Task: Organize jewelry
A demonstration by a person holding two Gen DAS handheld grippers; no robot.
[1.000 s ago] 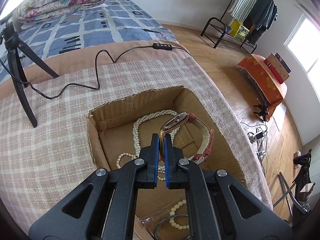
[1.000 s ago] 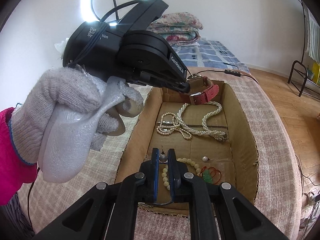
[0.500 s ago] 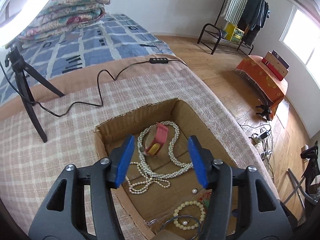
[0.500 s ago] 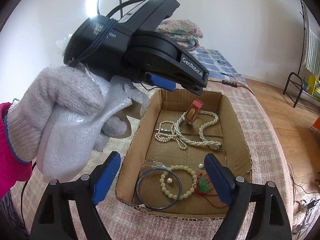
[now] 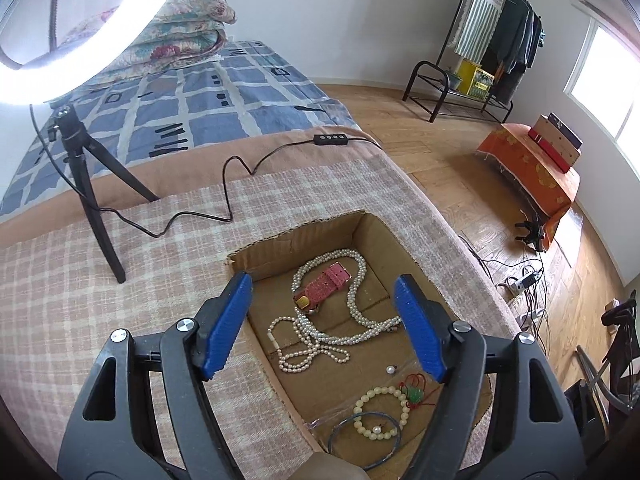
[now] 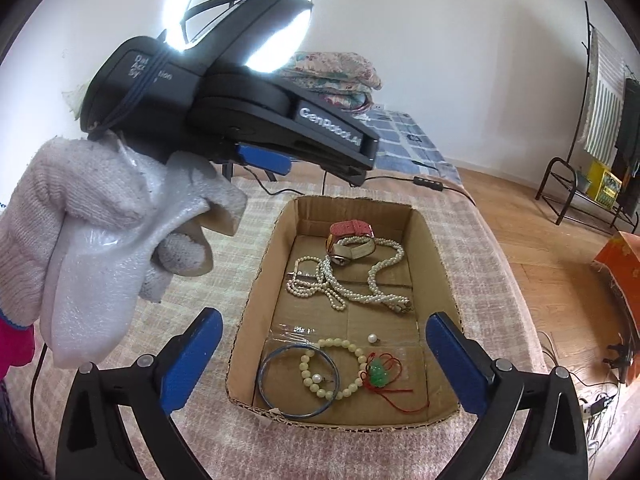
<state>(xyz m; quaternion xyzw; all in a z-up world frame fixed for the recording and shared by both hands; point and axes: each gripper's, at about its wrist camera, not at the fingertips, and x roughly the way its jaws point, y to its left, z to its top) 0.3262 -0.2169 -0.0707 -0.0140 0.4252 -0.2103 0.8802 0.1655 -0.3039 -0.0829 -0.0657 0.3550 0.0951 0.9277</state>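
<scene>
Pearl strands made up the biggest piece in the cardboard box (image 6: pixel 436 248): a long white pearl necklace (image 6: pixel 352 280) lay looped and tangled on the box floor, ahead of and below both sets of tongs, with a pink-strapped watch (image 6: pixel 352 240) resting on its far loops. Both tongs hung above the box with nothing between their jaws. The left gripper (image 5: pixel 324 324) had its blue pads spread and its jaws were opening; the right gripper (image 6: pixel 320 354) stood at its widest, jaws opening too. Nearest the right gripper, just under its tips, lay a pale bead bracelet (image 6: pixel 332 372), a thin blue bangle (image 6: pixel 298 380), a green pendant on red cord (image 6: pixel 378 374) and loose single pearls (image 6: pixel 373 337). The necklace would probably handle as light, limp and slippery, sagging and swinging from any one pinch, so a hold across bunched strands near its middle looked safer than at one bead. The watch seemed stiffer and easier, best taken across the strap beside the case. The bangle looked rigid, thin and prone to slipping from flat pads. A gloved hand (image 6: pixel 80 216) held the left tool, seen from the right wrist view.
</scene>
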